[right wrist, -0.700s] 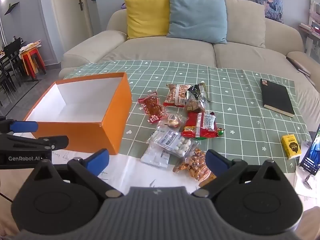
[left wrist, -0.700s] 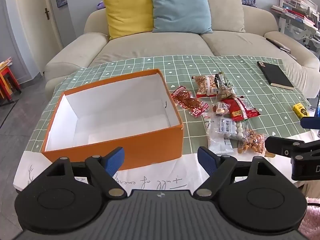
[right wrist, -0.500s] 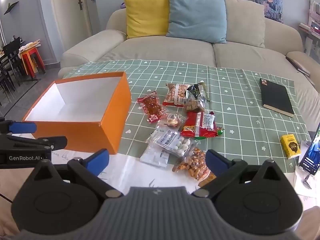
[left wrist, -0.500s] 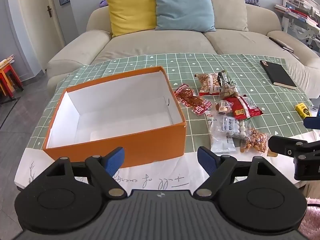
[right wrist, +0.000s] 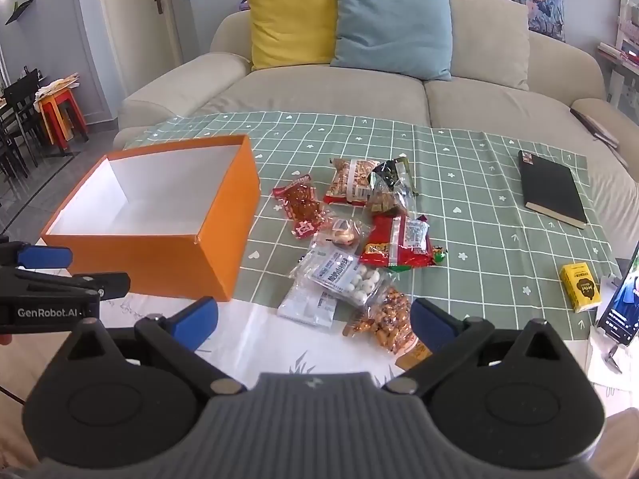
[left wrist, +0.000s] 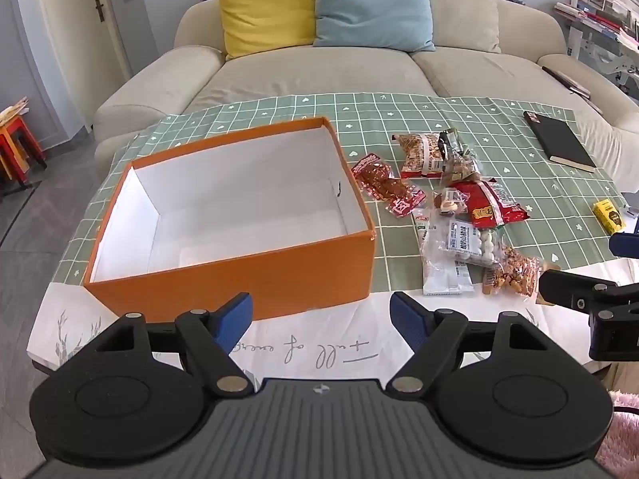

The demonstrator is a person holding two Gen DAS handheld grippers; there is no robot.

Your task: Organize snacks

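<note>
An open orange box [left wrist: 223,275] with a bare white inside stands on the table's left; it also shows in the right wrist view [right wrist: 167,255]. Several snack packets [left wrist: 459,215] lie in a loose pile to its right, also in the right wrist view [right wrist: 359,247]. My left gripper [left wrist: 319,315] is open and empty, held before the box's near wall. My right gripper [right wrist: 313,319] is open and empty, held before the nearest packets, a clear bag of white balls [right wrist: 347,279] and a bag of orange nuts [right wrist: 387,319].
A green checked cloth [right wrist: 479,207] covers the table. A black notebook [right wrist: 553,187] lies at the far right, a small yellow carton [right wrist: 581,291] and a phone [right wrist: 621,303] at the right edge. A beige sofa [right wrist: 359,92] with cushions stands behind.
Both grippers have drawn back slightly from the table, so the box and snacks look a little farther off. Both stay open. Nothing on the table has moved.
</note>
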